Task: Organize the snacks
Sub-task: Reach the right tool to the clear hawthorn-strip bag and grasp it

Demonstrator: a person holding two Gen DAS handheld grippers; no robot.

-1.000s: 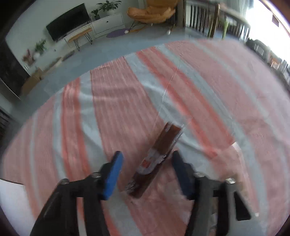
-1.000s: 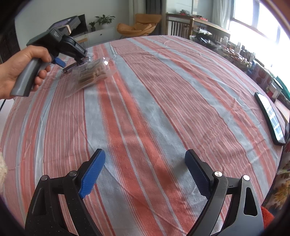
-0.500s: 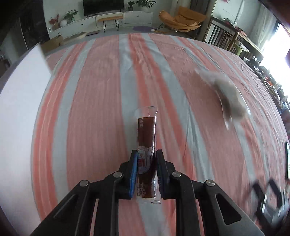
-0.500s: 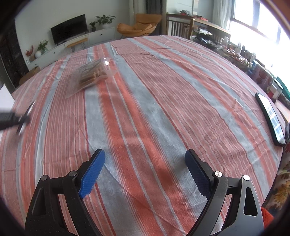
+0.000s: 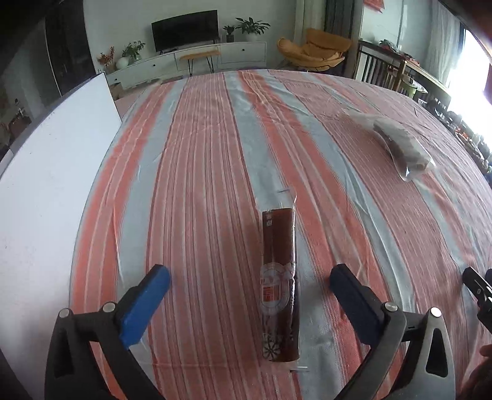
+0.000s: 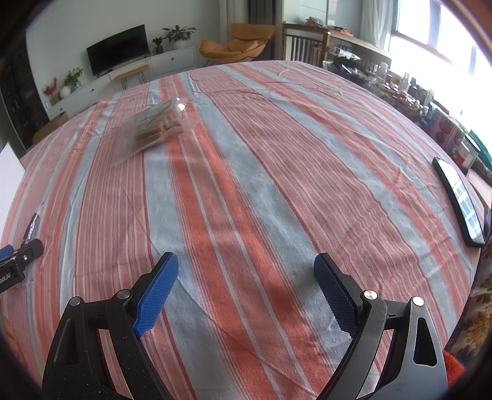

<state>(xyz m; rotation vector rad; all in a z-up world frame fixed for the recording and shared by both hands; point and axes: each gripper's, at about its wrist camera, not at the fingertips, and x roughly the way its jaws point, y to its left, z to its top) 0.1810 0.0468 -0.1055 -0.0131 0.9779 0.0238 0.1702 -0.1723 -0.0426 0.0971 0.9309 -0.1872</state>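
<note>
I see a long dark-brown snack stick (image 5: 279,277) in clear wrap, with a red-and-white label, lying flat near the counter's near edge and pointing away from me. A clear bag of tan biscuits (image 6: 155,126) lies flat toward the far edge.

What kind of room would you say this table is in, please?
Most likely a home living and dining room: a TV on a low white cabinet, an orange lounge chair, potted plants, and a table under a striped cloth.
</note>
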